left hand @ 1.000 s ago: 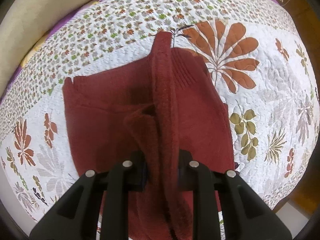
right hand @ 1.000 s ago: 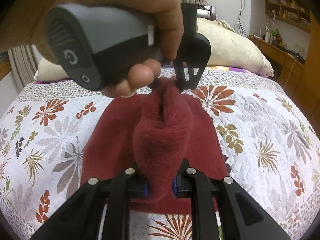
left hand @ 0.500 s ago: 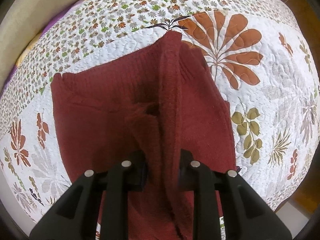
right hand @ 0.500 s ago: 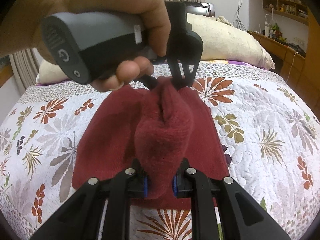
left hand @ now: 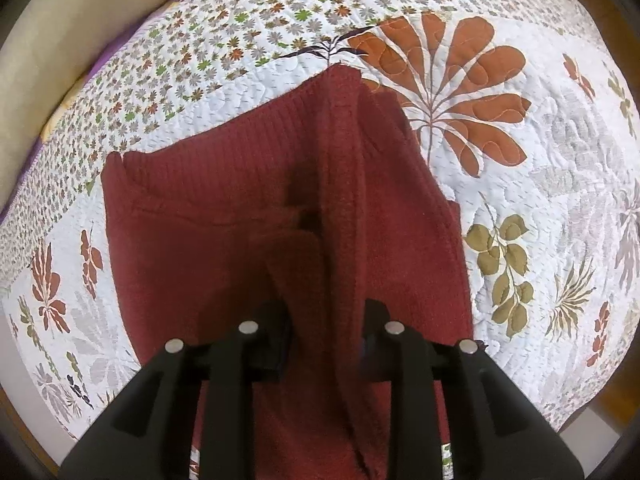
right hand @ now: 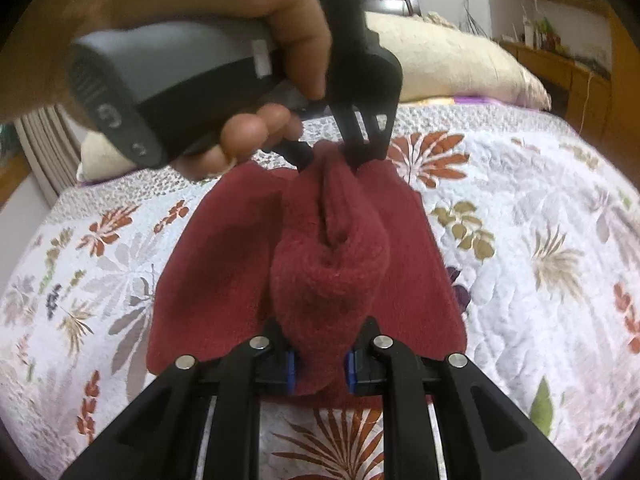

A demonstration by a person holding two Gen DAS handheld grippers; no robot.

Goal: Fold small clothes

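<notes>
Maroon knit garment (right hand: 224, 264) lies spread on the floral quilt (right hand: 540, 240), its middle ridge lifted between both tools: the right gripper (right hand: 319, 364) pinches the bunched near end, while straight ahead the left gripper (right hand: 344, 156), gripped by a hand (right hand: 208, 12), clamps the far end.

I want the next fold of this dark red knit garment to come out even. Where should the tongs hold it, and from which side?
Judging by its pose, grip the raised edge, as now: the left tongs and right tongs each pinch one end of the same lifted ridge of the red knit garment, facing each other from opposite ends. The rest lies flat on the quilt, so that ridge is the only graspable thickness.
</notes>
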